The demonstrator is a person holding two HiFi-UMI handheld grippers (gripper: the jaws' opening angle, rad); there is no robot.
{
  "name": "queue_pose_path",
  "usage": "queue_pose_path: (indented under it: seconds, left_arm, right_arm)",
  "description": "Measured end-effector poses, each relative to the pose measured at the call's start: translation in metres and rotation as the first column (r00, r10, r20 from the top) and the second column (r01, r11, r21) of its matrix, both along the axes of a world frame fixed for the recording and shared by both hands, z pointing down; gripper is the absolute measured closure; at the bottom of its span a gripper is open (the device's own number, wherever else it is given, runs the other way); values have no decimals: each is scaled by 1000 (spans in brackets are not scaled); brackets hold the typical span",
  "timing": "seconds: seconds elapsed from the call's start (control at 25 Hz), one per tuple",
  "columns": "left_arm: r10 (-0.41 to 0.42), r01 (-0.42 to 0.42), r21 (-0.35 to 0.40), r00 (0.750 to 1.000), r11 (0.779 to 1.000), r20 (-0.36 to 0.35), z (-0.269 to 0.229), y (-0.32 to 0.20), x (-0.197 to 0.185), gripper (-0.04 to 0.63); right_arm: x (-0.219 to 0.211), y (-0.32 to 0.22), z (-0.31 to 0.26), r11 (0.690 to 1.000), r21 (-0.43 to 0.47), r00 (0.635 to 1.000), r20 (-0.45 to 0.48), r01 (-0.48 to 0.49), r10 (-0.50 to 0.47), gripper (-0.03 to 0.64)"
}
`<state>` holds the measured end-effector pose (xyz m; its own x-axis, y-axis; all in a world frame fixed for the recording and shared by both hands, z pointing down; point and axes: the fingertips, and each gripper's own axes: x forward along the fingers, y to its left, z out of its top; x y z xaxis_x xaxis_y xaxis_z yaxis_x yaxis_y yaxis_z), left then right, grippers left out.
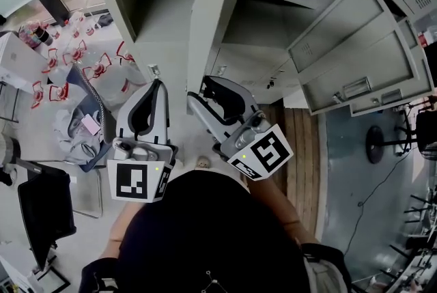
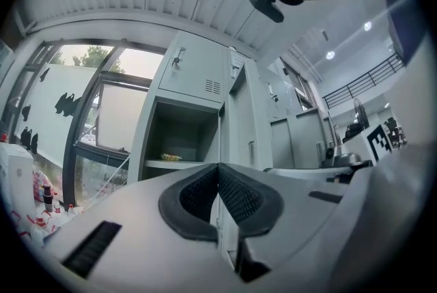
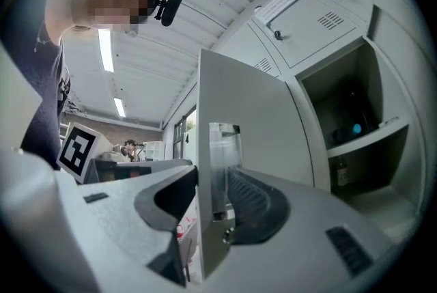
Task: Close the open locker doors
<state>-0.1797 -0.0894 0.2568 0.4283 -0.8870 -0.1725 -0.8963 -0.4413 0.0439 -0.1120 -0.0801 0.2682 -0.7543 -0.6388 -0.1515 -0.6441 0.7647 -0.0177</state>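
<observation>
A tall grey locker door [image 1: 217, 5] stands open, seen edge-on in the head view between two open compartments. My right gripper [image 1: 203, 89] holds this door at its free edge. In the right gripper view the door [image 3: 252, 128] runs up between the jaws, and my right gripper [image 3: 208, 199] is shut on it by the latch plate. My left gripper [image 1: 158, 84] hangs just left of the door, shut and holding nothing. The left gripper view shows its pads [image 2: 235, 192] pressed together, with the open compartment [image 2: 181, 141] and the door's edge [image 2: 239, 121] behind them.
More grey locker doors [image 1: 348, 46] hang open at the right. The right-hand compartment [image 3: 355, 148] holds a small blue thing [image 3: 356, 128]. Red-and-white bags [image 1: 82, 59] and clutter lie on the floor at the left. A round stand base [image 1: 375, 145] sits at the right.
</observation>
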Motion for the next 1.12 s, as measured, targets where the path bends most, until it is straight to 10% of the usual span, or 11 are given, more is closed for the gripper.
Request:
queue_pose_path:
  seconds: [1.12]
  left_arm:
    - [101,-100,10,995,995,-21,6,-73,-119,592]
  right_arm:
    - [-117,-77,1,975,-17,975,-42,-219,219,505]
